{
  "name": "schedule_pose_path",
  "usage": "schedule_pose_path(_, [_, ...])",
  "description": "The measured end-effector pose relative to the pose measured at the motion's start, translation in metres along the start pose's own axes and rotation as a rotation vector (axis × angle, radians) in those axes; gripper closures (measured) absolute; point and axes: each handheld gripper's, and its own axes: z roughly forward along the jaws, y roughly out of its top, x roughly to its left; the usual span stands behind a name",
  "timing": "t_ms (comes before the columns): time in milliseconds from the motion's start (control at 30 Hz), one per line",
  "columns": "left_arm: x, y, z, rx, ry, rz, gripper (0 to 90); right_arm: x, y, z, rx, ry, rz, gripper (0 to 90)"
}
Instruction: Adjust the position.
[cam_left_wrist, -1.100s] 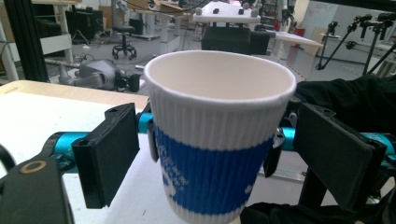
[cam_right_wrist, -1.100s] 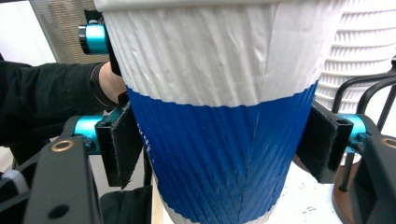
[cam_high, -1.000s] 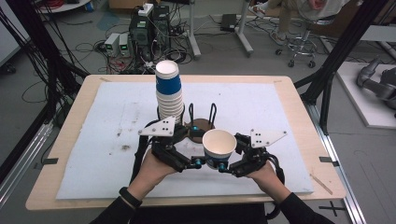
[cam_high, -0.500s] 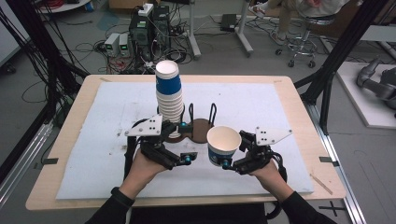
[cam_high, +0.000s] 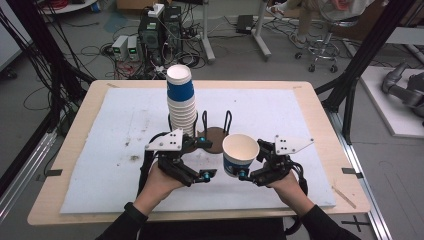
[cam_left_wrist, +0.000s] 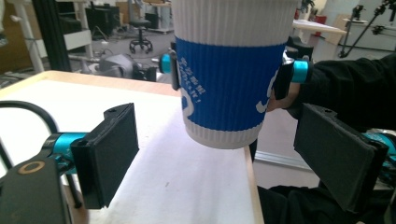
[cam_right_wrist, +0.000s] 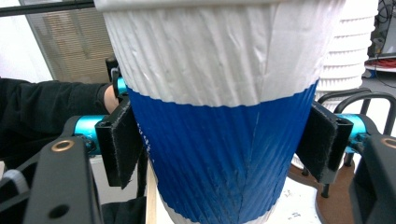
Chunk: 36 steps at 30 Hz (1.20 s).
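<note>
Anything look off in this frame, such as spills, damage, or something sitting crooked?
The white mat carries dark specks and smudges left of the left gripper. Otherwise nothing stands out: the cup stack stands straight in its holder, and the right gripper holds one cup upright, undented.

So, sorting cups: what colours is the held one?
White cup with blue band; right gripper view.

Right gripper: jaws clamped, raised off table, pointing left. Left gripper: jaws apart, gripping nothing, pointing right toward the other. Both forearms low.
</note>
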Motion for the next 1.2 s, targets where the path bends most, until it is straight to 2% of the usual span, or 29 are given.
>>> schedule_pose_path(267, [-0.004,-0.012,0.019,0.022,-0.011,-0.029,11.5,0.002,-0.001,0.003,-0.006,0.004,-0.007,26.0])
schedule_pose_path(533, [-0.009,-0.021,0.035,0.038,0.000,-0.023,11.3,0.005,-0.002,0.008,0.002,0.021,-0.001,26.0])
schedule_pose_path(833, [-0.011,-0.027,0.047,0.038,-0.020,-0.034,11.8,0.008,-0.006,0.017,0.018,0.037,-0.005,26.0])
schedule_pose_path(933, [-0.011,-0.027,0.047,0.036,-0.032,-0.036,16.0,0.009,-0.006,0.018,0.017,0.039,-0.002,26.0])
schedule_pose_path(1100, [-0.012,-0.029,0.045,0.023,-0.054,-0.034,28.0,0.009,-0.007,0.019,0.019,0.041,-0.002,26.0])
schedule_pose_path(1200, [-0.013,-0.029,0.045,0.022,-0.051,-0.032,29.5,0.010,-0.007,0.018,0.017,0.042,0.000,26.0])
